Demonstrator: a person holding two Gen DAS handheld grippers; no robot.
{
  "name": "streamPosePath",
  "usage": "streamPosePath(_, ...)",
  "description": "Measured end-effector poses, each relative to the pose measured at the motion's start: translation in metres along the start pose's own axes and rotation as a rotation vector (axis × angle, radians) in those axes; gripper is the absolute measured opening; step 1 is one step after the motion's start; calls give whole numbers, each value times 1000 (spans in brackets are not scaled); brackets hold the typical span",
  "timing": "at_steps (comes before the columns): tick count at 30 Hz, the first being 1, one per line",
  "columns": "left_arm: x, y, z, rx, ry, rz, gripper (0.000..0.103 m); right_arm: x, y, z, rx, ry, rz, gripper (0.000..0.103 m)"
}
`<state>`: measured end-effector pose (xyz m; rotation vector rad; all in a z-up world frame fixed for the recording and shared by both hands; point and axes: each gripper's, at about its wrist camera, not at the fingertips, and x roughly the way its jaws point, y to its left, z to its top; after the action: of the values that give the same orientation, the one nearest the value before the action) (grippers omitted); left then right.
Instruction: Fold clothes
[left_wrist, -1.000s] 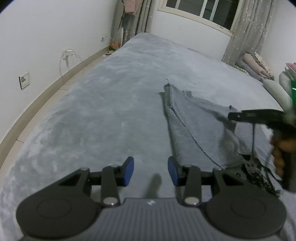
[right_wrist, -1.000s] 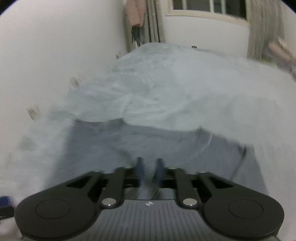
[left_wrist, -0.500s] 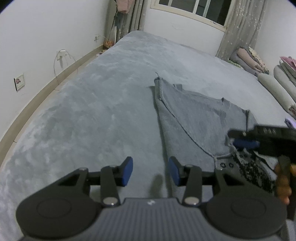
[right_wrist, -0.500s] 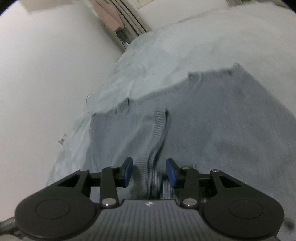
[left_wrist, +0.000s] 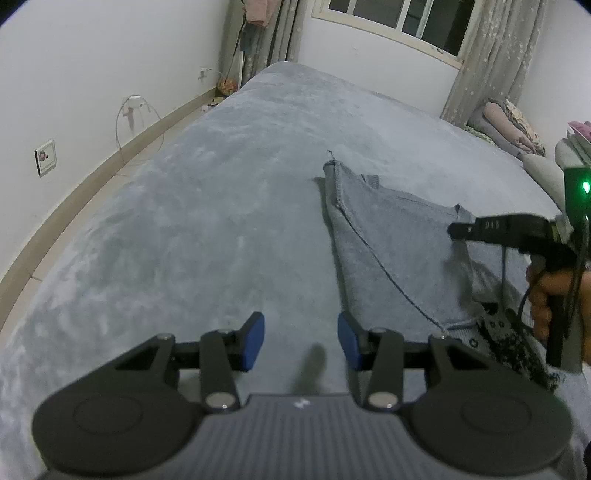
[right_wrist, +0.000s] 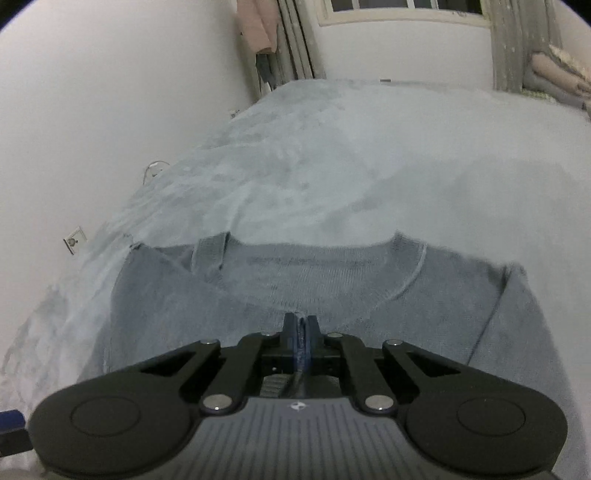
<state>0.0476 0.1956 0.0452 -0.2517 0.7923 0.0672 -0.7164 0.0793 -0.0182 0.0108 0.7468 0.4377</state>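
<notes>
A grey knit sweater (left_wrist: 399, 240) lies flat on the bed, to the right of my left gripper. My left gripper (left_wrist: 301, 343) hovers open over the bare blanket just left of the sweater's edge, nothing between its blue pads (left_wrist: 253, 341). In the right wrist view the sweater (right_wrist: 351, 280) spreads out ahead with its neckline at the far edge. My right gripper (right_wrist: 301, 328) is shut on a pinched fold of the sweater's cloth. The left wrist view shows that right gripper (left_wrist: 458, 230) above the sweater, held by a hand (left_wrist: 546, 295).
The bed's grey plush blanket (left_wrist: 221, 221) stretches toward the window wall. A white wall with a socket (left_wrist: 45, 157) and cable runs along the left. Folded bedding (left_wrist: 506, 125) is stacked at the far right. A black patterned garment (left_wrist: 513, 343) lies by the sweater's near corner.
The right gripper's jaws stood open over a ribbed strip of the sweater half a second ago; now they have shut on a fold of it. The left gripper stays open and barely moved.
</notes>
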Motion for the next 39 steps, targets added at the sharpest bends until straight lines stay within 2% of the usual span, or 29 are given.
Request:
streamPosePath(10,2,-2,-1,15,0,0,42,-1,11,30,-59,-30,-48,5)
streamPosePath(15,5,-3,-1,21,1,5,42,27,12,13,-73,58,-113,5)
streamPosePath(17,5,-4,-1,25,4,3,42,21,14,4,-89,26,-114,10)
streamPosePath(18,4,-5,-2,26,5,0,42,13,13,3,-73,13,-95,14)
streamPosePath(20,2,-6,-1,26,0,-10,42,-14,6,2,7,-17,-18,37)
streamPosePath(22,-2,-8,-1,30,-8,-28,43,-47,2,-6,74,-31,74,42)
streamPosePath(24,-7,-13,-2,38,-14,-49,43,-75,1,-23,117,5,152,42)
streamPosePath(26,-10,-18,-5,52,-15,-65,44,-99,0,-50,138,59,268,42)
streamPosePath(28,-11,-23,-8,69,-14,-63,47,-97,1,-59,163,67,298,42)
streamPosePath(36,-8,-27,-15,80,13,-64,46,-83,5,-94,262,91,395,42)
streamPosePath(37,-7,-25,-14,78,12,-62,46,-81,5,-98,275,94,407,40)
streamPosePath(39,-7,-22,-12,61,11,-62,46,-78,6,-106,300,100,431,24)
